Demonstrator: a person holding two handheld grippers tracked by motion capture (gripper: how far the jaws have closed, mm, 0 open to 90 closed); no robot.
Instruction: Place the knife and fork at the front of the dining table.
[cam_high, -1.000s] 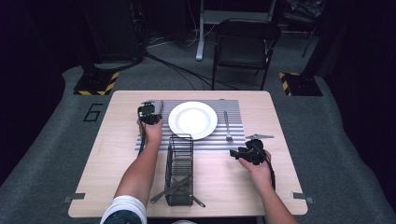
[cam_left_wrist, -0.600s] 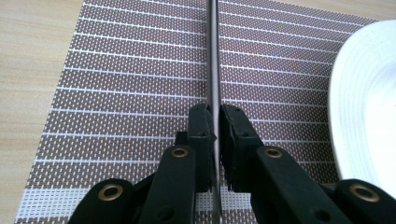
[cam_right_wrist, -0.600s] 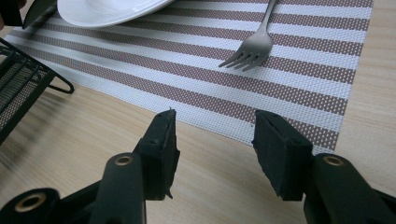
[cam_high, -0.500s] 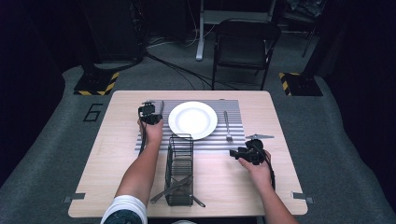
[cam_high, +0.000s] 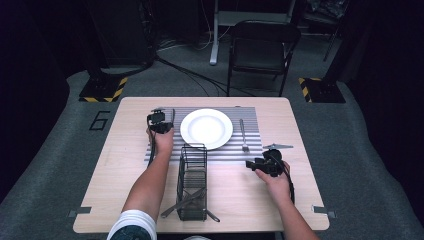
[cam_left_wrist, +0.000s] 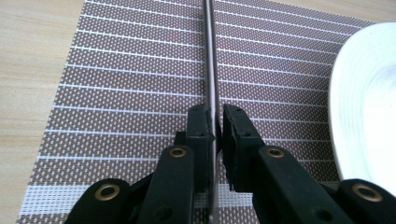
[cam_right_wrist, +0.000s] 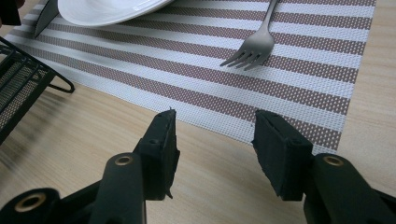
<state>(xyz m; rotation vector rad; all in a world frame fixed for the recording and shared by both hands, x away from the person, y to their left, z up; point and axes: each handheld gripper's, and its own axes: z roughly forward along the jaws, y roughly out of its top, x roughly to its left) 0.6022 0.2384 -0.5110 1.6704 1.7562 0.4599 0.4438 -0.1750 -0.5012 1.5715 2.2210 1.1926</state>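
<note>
My left gripper (cam_high: 160, 121) is at the left edge of the striped placemat (cam_high: 220, 152), shut on a thin metal knife (cam_left_wrist: 210, 56) that runs away from the jaws, seen edge-on. In the left gripper view the pads (cam_left_wrist: 201, 128) press on the knife's two sides, low over the mat. The white plate (cam_high: 206, 128) lies just to its right, with a fork (cam_high: 243, 135) beyond it on the mat. Off the mat's near right corner my right gripper (cam_high: 256, 164) hovers over bare wood. It is open (cam_right_wrist: 214, 140) with nothing between its jaws, and the fork (cam_right_wrist: 254, 51) lies ahead of it.
A black wire basket (cam_high: 192, 180) stands on the table's near middle, between my two forearms, holding several utensils (cam_high: 185, 202) that stick out at its near end. Bare wood lies to the far left and far right of the mat. A dark folding chair (cam_high: 262, 50) stands behind the table.
</note>
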